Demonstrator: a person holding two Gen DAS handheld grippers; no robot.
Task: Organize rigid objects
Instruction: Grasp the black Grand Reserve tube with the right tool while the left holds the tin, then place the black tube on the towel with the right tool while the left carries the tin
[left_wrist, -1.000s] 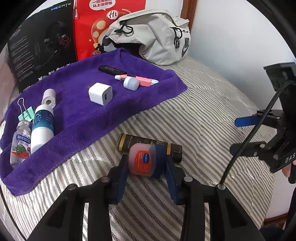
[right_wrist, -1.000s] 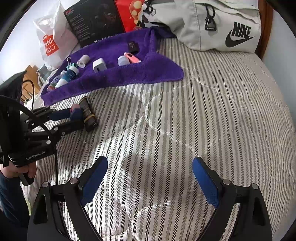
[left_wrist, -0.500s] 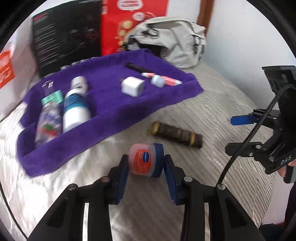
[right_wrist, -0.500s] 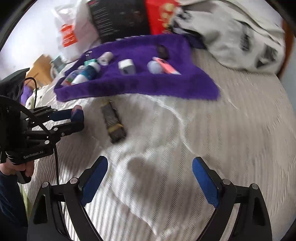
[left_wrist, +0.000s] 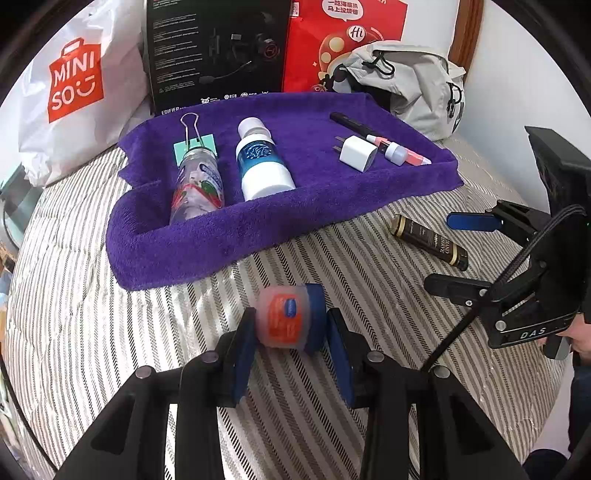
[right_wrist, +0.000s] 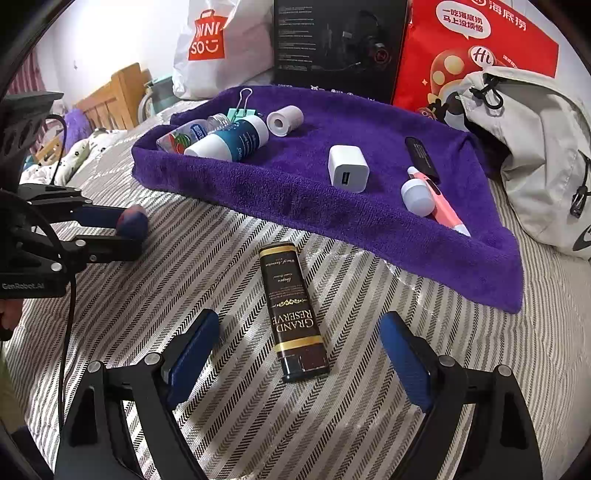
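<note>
My left tongs (left_wrist: 291, 345) clamp a small round orange-labelled jar with a blue lid (left_wrist: 290, 319) above the striped bedcover (left_wrist: 110, 350), short of the purple towel (left_wrist: 258, 218). On that towel lie a clear bottle (left_wrist: 195, 188), a white-and-blue bottle (left_wrist: 262, 162) and a white charger cube (left_wrist: 357, 153). My right tongs (right_wrist: 299, 354) stand wide apart around a dark brown gold-banded tube (right_wrist: 293, 314) lying flat.
</note>
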